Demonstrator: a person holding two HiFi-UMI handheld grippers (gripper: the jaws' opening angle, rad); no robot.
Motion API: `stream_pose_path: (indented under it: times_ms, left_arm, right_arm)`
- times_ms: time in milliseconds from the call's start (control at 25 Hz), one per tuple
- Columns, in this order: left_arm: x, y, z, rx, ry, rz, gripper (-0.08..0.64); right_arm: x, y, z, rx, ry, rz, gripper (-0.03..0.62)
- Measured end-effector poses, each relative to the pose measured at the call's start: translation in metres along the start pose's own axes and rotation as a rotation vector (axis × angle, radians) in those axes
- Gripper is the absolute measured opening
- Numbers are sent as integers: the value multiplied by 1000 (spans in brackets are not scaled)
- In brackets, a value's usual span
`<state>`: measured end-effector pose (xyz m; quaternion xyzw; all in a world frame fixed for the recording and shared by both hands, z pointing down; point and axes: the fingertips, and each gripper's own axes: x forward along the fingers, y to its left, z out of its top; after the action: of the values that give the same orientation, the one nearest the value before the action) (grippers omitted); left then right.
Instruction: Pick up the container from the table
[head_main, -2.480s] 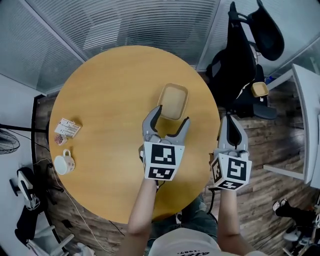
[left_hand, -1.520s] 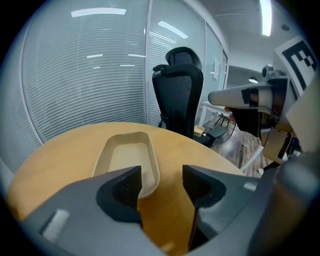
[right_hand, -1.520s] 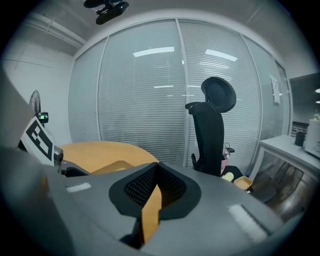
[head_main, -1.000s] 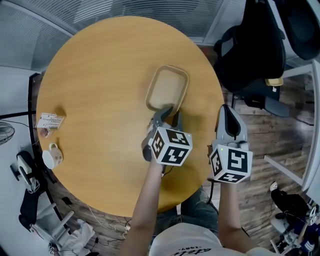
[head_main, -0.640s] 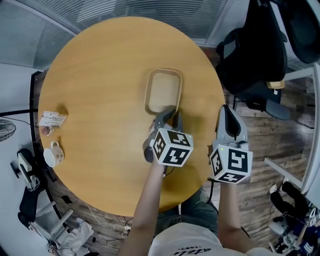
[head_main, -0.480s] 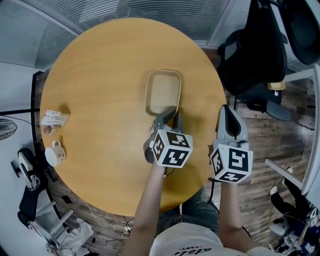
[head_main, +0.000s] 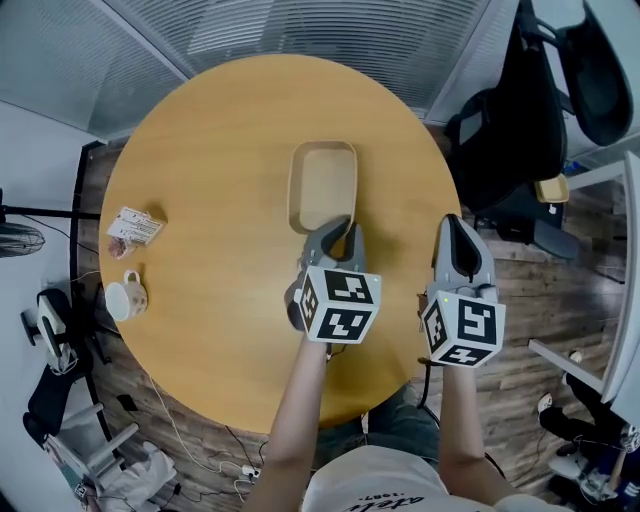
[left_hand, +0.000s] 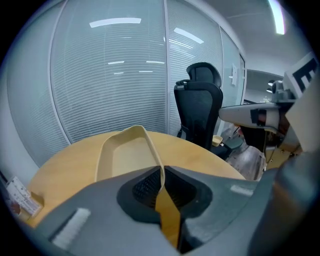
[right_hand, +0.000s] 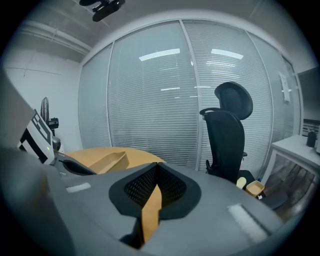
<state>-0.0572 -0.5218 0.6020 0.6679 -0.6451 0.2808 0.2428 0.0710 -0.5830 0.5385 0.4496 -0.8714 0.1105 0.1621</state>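
The container (head_main: 323, 185) is a shallow tan rectangular tray on the round wooden table (head_main: 200, 190). My left gripper (head_main: 340, 232) is at its near right corner, shut on the rim. In the left gripper view the thin rim of the container (left_hand: 125, 155) runs straight into the left gripper (left_hand: 161, 175), pinched between the two jaws. My right gripper (head_main: 452, 228) hangs past the table's right edge, shut, holding nothing. The right gripper view shows that gripper (right_hand: 156, 185) with jaws together, and the container (right_hand: 102, 161) lies far left.
A mug (head_main: 125, 297) and a small packet (head_main: 133, 226) sit near the table's left edge. A black office chair (head_main: 520, 120) stands right of the table, with a small tan tub (head_main: 548, 188) beside it. Slatted glass walls close off the back.
The left gripper, open just short of the container 2.5 s ago, has shut on its near rim. The container has turned to lie straighter. The right gripper has stayed put.
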Motion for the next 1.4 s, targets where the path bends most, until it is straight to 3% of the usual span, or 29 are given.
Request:
stream_pose_path:
  times_ms: [640, 1400]
  left_arm:
    - [-128, 77, 62, -35, -275, 136, 25]
    - [-258, 97, 86, -74, -489, 221, 25]
  right_arm:
    - [-41, 63, 81, -50, -165, 4, 26]
    - [-112, 86, 149, -84, -328, -13, 26]
